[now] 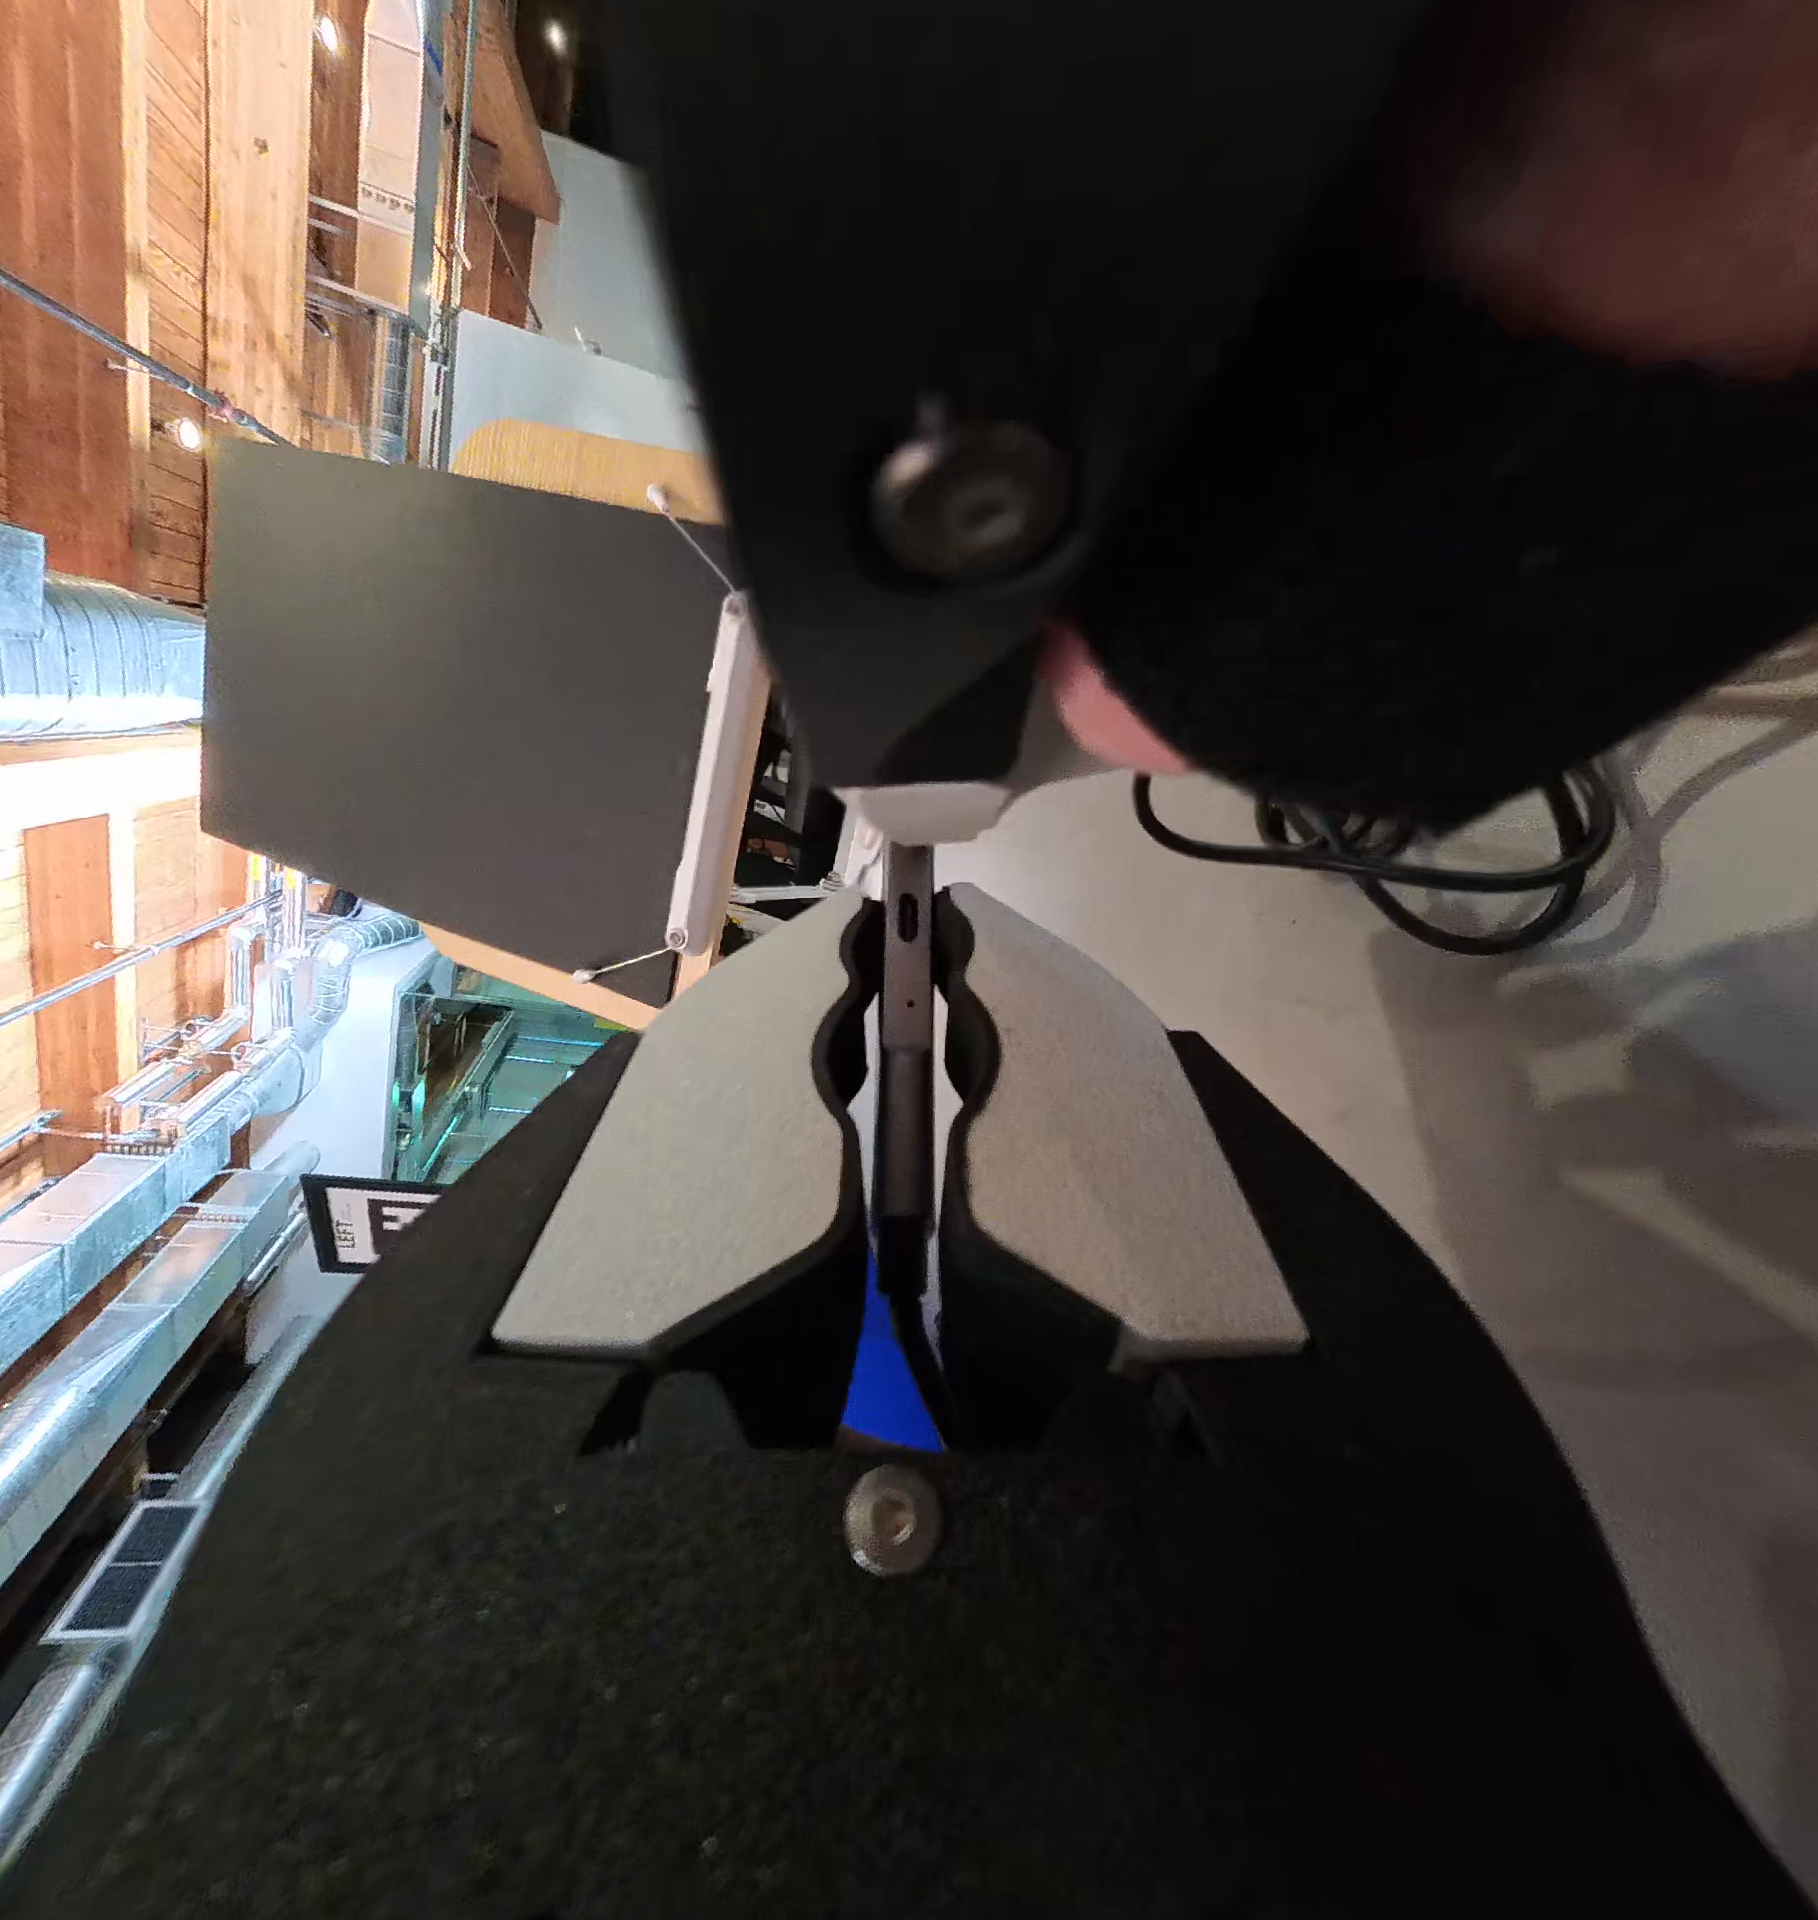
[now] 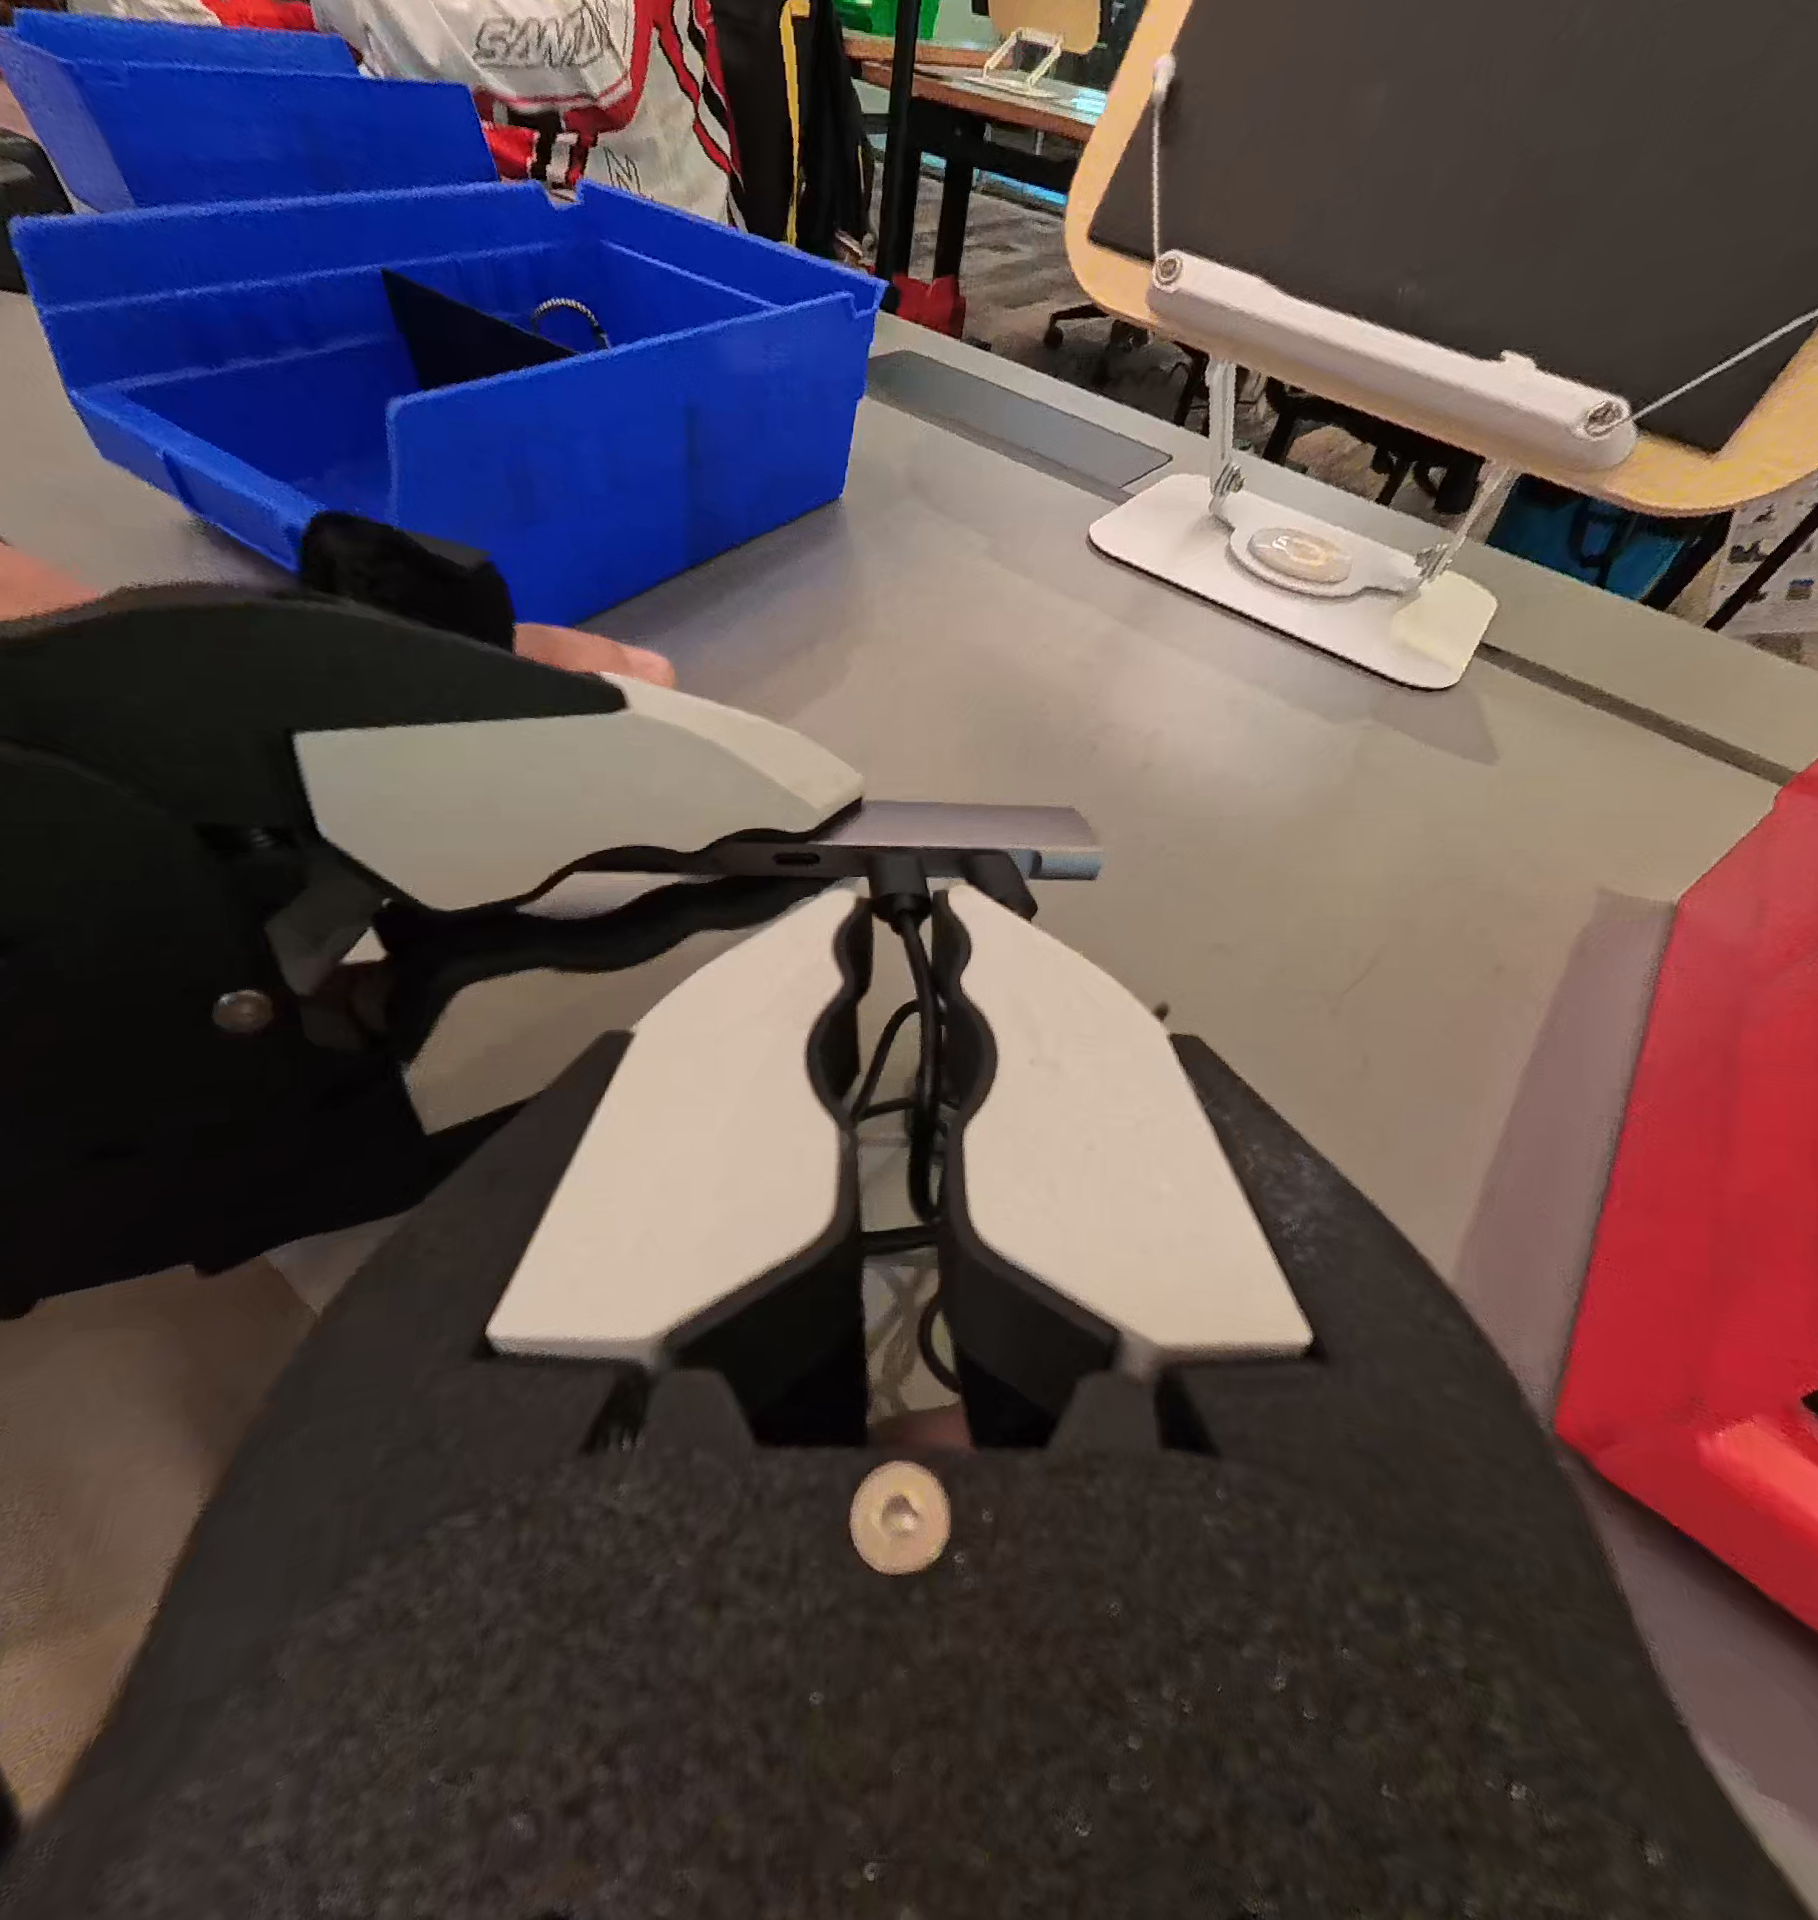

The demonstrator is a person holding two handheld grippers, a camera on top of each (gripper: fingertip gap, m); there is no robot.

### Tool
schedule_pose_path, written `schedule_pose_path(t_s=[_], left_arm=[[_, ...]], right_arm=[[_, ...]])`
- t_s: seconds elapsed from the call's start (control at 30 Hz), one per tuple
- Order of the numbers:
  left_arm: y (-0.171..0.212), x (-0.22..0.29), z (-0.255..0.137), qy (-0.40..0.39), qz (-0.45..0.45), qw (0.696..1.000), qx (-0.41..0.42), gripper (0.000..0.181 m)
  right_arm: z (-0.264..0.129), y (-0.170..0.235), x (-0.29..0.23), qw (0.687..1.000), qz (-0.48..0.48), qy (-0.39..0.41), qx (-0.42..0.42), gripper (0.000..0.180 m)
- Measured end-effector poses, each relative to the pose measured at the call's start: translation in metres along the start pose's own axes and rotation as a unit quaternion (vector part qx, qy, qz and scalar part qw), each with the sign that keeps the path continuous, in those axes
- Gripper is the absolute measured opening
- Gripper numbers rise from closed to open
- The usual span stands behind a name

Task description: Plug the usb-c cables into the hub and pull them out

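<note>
Bins come first: behind the hub (image 2: 946, 836) we see a blue bin (image 2: 531, 416) on the grey table (image 2: 1300, 935), split by a dark divider (image 2: 469, 338), with a small loop of cord just visible beyond that divider; a second blue bin (image 2: 209, 114) stands farther back, and we cannot tell what it holds. To the right of the hub, well apart, sits a red bin (image 2: 1736, 1195) whose inside is out of sight. Beyond the hub and to its right a white stand (image 2: 1289, 582) props up a dark board (image 2: 1507, 187). The hub itself is lifted off the table, flat and grey, clamped at one end between the fingers of the left gripper (image 2: 780, 842). From the near side, the right gripper (image 2: 900, 914) has its fingers closed on the black plug of a cable (image 2: 920, 997) that sits in the hub's edge, next to a free port. Below the hub, loose cable lies coiled on the table, partly hidden by our right fingers.
</note>
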State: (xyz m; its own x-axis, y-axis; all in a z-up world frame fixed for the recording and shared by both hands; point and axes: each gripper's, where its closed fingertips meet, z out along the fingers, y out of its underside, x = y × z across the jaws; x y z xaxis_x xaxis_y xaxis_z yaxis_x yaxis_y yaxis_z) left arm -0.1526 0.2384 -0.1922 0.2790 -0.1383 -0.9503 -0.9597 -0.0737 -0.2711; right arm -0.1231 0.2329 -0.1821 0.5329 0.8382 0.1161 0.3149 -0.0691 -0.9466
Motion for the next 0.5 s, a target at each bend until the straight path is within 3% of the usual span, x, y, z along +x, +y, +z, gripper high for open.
schedule_pose_path(t_s=[0.17, 0.27, 0.37, 0.5], left_arm=[[0.000, 0.000, 0.002, -0.002, -0.004, 1.000, 0.001, 0.009], [0.053, -0.001, 0.023, 0.026, -0.038, 0.994, -0.099, 0.009], [0.097, -0.031, 0.027, -0.005, -0.058, 0.991, -0.123, 0.009], [0.100, -0.039, 0.026, -0.015, -0.083, 0.989, -0.118, 0.009]], right_arm=[[-0.001, -0.001, 0.001, 1.000, 0.021, -0.008, -0.007, 0.009], [-0.021, -0.019, 0.017, 0.998, 0.042, 0.009, 0.042, 0.009], [-0.037, -0.024, 0.030, 0.998, 0.038, -0.017, 0.046, 0.009], [-0.031, 0.002, 0.042, 0.997, 0.071, -0.043, 0.009, 0.009]])
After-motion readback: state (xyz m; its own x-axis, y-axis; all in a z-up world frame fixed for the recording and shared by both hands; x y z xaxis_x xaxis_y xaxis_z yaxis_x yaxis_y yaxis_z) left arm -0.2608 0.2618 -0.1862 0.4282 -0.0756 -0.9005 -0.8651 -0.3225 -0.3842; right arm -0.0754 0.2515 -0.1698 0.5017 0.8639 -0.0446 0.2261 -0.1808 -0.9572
